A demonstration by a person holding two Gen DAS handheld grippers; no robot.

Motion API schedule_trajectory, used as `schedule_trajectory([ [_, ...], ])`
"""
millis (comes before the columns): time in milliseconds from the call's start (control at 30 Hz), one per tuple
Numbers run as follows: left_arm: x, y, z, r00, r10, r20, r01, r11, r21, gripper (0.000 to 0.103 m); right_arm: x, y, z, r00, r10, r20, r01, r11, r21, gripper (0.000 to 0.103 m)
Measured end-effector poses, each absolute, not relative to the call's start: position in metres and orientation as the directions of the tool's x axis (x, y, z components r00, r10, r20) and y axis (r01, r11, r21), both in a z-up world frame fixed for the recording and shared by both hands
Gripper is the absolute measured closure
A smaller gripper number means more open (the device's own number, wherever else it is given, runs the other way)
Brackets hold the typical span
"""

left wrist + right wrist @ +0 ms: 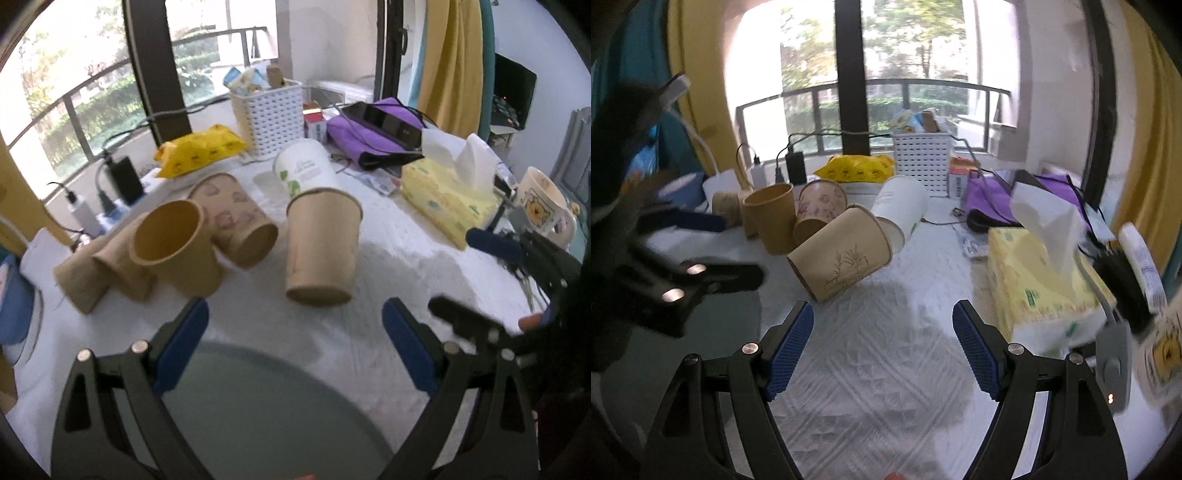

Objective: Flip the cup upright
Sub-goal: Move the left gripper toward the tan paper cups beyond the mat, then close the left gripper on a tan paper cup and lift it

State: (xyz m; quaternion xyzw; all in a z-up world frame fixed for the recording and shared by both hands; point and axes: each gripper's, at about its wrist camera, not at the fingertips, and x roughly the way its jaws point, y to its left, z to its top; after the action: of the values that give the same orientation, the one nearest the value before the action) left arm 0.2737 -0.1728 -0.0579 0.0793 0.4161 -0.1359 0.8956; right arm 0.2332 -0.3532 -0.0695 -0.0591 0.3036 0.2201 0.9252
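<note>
the nearest tan paper cup (840, 254) lies on its side on the white textured cloth (886, 350), its closed base toward the near left and its open rim toward the far right, a bamboo sketch on its wall. it rests just in front of a huddle of other cups: a white cup (903, 210) also on its side behind it, a floral cup (820, 206) tipped over, and a plain tan cup (772, 218) that already stands upright.

the right gripper (882, 347) has its blue pads spread wide with nothing between them, hanging near the cup but apart from it. the left gripper (295, 347) is likewise spread and empty, facing the cup's base.

to do this well, i judge the grip should close lightly across the wall near the rim, since thin paper will likely crush under a hard pinch. then swing the rim up, pivoting on the base edge, away from the yellow tissue box (1038, 280) and without nudging the neighbours.
</note>
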Motion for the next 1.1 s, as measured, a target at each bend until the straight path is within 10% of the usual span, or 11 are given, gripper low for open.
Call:
schedule_trajectory([
  [400,0.323,-0.184,-0.078,0.554,-0.215,-0.804,0.346,0.938,-0.013,0.008,0.272,-0.353,-0.072,0.727,0.280,-0.627,-0.378,0.925,-0.026,0.023],
  [700,0.346,-0.188,-0.096,0.477,-0.264,-0.839,0.375,0.924,-0.077,0.044,0.274,-0.360,-0.079,0.712,0.242,-0.659,-0.354,0.934,-0.039,0.023],
  [1100,0.304,-0.170,-0.074,0.511,-0.297,-0.806,0.357,0.927,-0.116,0.045,0.249,-0.358,-0.061,0.737,0.237,-0.633,-0.343,0.938,-0.049,0.023],
])
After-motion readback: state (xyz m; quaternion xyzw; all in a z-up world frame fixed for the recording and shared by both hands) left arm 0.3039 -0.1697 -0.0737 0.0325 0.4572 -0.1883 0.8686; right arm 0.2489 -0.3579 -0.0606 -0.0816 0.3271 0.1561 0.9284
